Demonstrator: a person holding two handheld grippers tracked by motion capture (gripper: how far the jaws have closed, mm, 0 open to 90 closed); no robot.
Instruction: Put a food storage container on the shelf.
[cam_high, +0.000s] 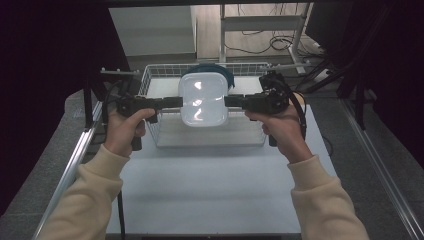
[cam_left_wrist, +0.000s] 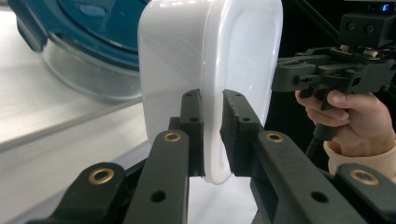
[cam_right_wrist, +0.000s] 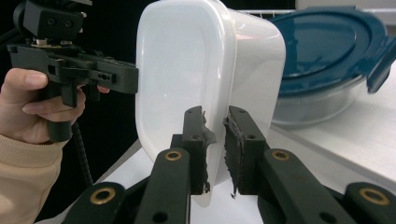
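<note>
High view showed a person's two hands, in cream sleeves, holding a white, glossy, round-cornered plastic container (cam_high: 203, 99) between them above a white wire basket (cam_high: 151, 131). The left gripper (cam_high: 179, 101) pinched its left rim and the right gripper (cam_high: 227, 101) its right rim, each pair of black jaws pressed onto the thin lip. The step in hand looked like a two-handed lift out of the basket. The next move probably called for both hands travelling level and together, since the smooth rim could slip or tilt. Farther back in the basket sat a round clear glass dish with a teal clip lid (cam_high: 223, 73), standing on the white tabletop (cam_high: 210, 190).
</note>
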